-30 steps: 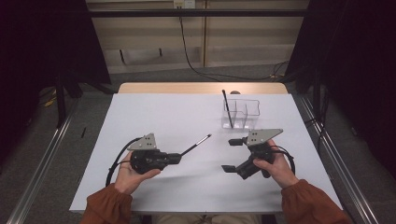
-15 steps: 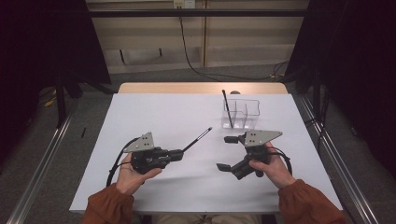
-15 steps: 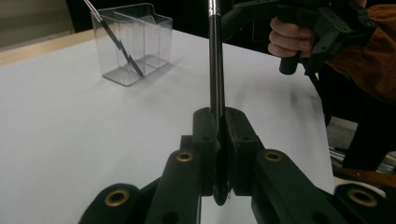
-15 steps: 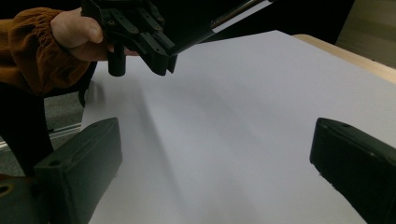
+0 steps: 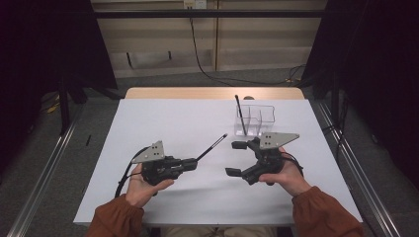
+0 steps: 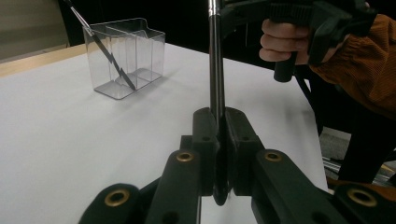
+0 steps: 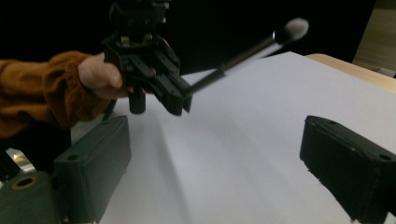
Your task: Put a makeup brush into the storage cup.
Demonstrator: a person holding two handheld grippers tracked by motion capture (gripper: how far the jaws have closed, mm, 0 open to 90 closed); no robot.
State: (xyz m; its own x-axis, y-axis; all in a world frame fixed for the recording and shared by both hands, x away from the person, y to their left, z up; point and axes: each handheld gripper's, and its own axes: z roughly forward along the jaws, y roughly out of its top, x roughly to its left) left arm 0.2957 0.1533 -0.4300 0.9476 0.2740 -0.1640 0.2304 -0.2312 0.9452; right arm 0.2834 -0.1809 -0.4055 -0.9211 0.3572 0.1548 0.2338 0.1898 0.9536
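Evidently a handover is in hand: the left gripper [image 5: 190, 163] has its fingers clamped on the end of a thin black brush [image 5: 212, 146], angling its pale tip above the table [image 5: 163, 118] toward the right gripper [image 5: 236, 158], whose fingers, spread wide and empty, have just been closing slightly. A second brush [image 5: 240, 114] leans in the clear organiser [image 5: 257, 118].

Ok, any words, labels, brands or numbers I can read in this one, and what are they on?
None can be read.
Left tool, right tool and the grey plates on them: no lettering shows.
Brush held in the left tool: no print shows on its handle.
Clear organizer: no label.
White table: no marks.
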